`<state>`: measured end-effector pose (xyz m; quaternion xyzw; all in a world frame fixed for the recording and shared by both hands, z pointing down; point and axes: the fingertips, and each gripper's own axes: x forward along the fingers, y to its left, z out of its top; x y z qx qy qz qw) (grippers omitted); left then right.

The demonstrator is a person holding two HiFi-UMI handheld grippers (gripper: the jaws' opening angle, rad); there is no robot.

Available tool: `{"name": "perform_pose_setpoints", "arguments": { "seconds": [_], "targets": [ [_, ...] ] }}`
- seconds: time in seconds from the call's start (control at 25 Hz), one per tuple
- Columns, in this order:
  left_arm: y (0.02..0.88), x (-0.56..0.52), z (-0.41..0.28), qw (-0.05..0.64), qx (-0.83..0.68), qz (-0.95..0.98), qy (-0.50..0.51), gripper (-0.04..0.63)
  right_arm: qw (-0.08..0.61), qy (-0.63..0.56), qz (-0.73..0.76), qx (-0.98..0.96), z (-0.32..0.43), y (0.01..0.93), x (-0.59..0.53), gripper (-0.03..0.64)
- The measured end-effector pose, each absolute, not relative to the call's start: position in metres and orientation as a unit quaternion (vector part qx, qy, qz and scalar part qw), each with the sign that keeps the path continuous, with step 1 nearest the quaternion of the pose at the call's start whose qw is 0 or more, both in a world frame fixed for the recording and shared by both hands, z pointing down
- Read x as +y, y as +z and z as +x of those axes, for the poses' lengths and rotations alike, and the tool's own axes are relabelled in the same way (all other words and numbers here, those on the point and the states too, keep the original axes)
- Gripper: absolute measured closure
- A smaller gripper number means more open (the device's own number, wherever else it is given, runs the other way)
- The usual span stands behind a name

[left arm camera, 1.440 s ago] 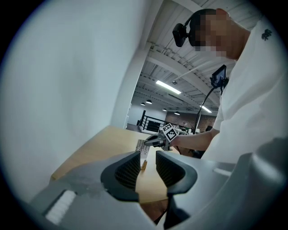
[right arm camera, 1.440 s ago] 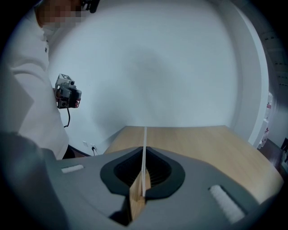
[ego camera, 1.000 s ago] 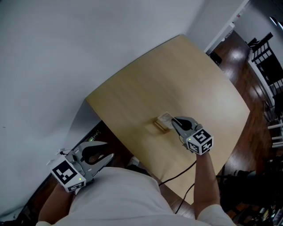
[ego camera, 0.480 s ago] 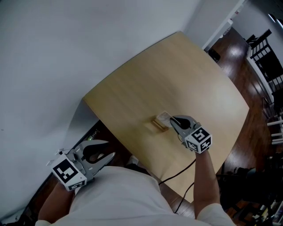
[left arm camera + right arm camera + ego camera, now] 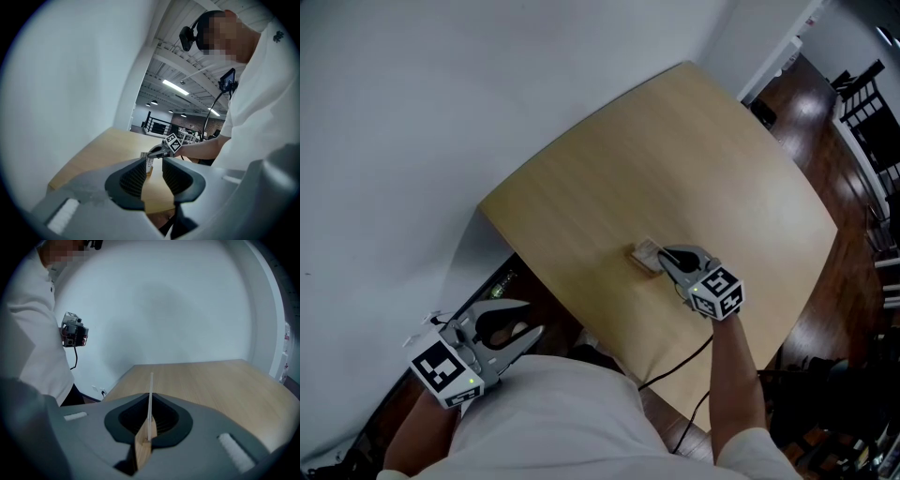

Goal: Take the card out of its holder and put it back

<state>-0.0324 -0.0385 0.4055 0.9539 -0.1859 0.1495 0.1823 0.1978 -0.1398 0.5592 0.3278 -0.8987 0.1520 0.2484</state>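
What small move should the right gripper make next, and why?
Probably lower the card straight down into the holder: the right gripper is shut on the card, which stands upright with its bottom edge at the holder's slot.

I am finding no word, number or brand that I can read anywhere.

- The right cube (image 5: 715, 292), at the back of my right tongs (image 5: 662, 253), is showing black-and-white square markers. They are coded patterns, not letters.
- The left cube (image 5: 442, 367), at the back of my left tongs (image 5: 532, 319), is showing the same kind of markers.
- The card (image 5: 649, 249), at the tips of my right tongs, is showing a pale face, too small to make out any print.
- The shirt (image 5: 262, 93), beside my left tongs, is carrying a small dark mark (image 5: 280, 33), too blurred to read.
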Motion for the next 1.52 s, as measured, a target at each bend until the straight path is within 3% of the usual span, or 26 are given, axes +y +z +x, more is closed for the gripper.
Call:
{"name": "perform_pose_setpoints", "arguments": {
  "seconds": [0.4,0.64,0.88,1.52],
  "targets": [
    [0.413,-0.031,-0.025,0.210,-0.193,0.946,0.156,0.480,0.217,0.166,0.335,-0.902,0.203,0.567,-0.147,0.587],
    [0.432,-0.023,-0.025,0.224,-0.174,0.942,0.179,0.480,0.187,0.142,0.400,-0.886,0.211,0.556,-0.154,0.428],
    [0.421,-0.009,-0.052,0.181,-0.131,0.958,0.182,0.479,0.171,0.087,0.534,-0.823,0.213,0.492,-0.110,0.390],
    [0.387,0.086,-0.237,0.123,-0.038,0.982,0.140,0.482,0.129,0.145,0.671,-0.716,-0.024,0.424,0.206,0.387]
  ]
}}
